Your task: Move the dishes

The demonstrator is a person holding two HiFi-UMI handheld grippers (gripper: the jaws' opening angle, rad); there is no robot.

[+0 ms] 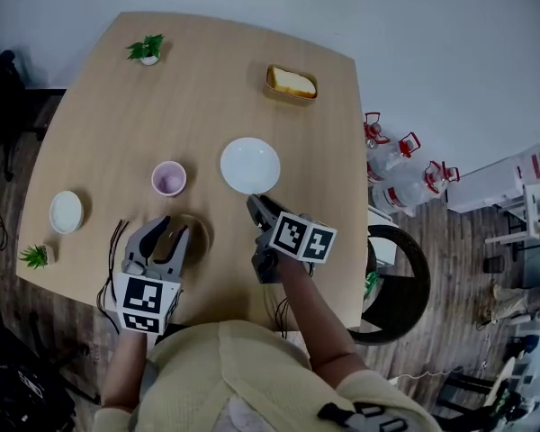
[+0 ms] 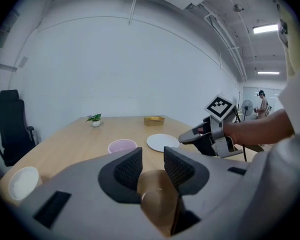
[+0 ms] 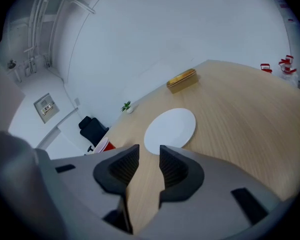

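A brown bowl (image 1: 199, 234) sits on the wooden table (image 1: 99, 133) near its front edge. My left gripper (image 1: 171, 229) is at the bowl's left rim. In the left gripper view the brown bowl (image 2: 157, 196) fills the narrow gap of the left gripper (image 2: 153, 164), which is shut on it. A white plate (image 1: 250, 165) lies at mid-table, just beyond my right gripper (image 1: 255, 205). In the right gripper view the plate (image 3: 171, 130) lies ahead of the right gripper (image 3: 149, 156), whose jaws are nearly together with nothing between them. A pink cup (image 1: 168, 178) stands left of the plate.
A white bowl (image 1: 66, 211) and a small plant (image 1: 36, 256) are at the table's left edge. A bread dish (image 1: 291, 84) and a potted plant (image 1: 147, 49) stand at the far side. Water jugs (image 1: 405, 165) and a black round stool (image 1: 398, 282) are on the floor to the right.
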